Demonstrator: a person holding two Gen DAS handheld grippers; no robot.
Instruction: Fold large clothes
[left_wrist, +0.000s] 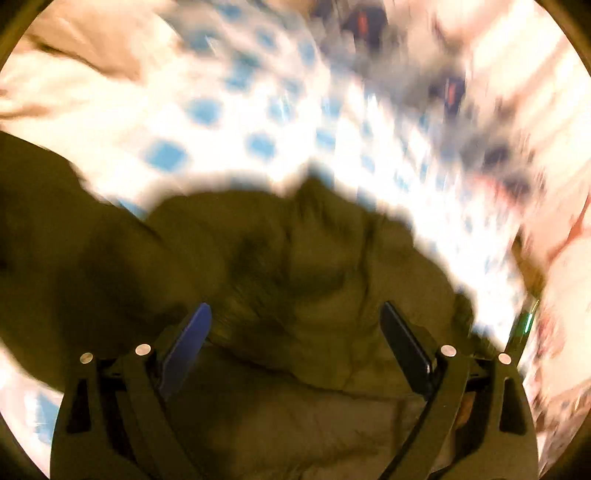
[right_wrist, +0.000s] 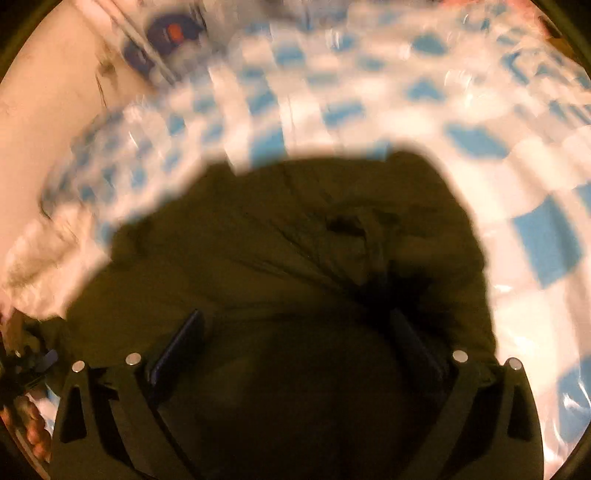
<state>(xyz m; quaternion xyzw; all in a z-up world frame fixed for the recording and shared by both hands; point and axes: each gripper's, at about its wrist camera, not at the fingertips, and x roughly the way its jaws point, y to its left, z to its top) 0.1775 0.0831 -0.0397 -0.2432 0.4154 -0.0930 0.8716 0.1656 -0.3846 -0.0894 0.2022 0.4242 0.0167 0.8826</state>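
Note:
A large olive-green garment (left_wrist: 280, 251) lies crumpled on a blue-and-white checked cloth (left_wrist: 207, 122). My left gripper (left_wrist: 295, 314) is open, its fingers spread wide just above the garment's folds, with nothing between them. In the right wrist view the same garment (right_wrist: 280, 243) fills the lower middle. My right gripper (right_wrist: 295, 321) is open too, its dark fingers wide apart over the bunched fabric. Both views are motion-blurred.
The checked cloth (right_wrist: 369, 103) spreads around the garment. A beige cloth (left_wrist: 92, 40) lies at the far left. Dark blurred items (left_wrist: 450, 88) sit at the far right. A pale surface (right_wrist: 44, 122) borders the cloth on the left. A hand (right_wrist: 33, 428) shows at lower left.

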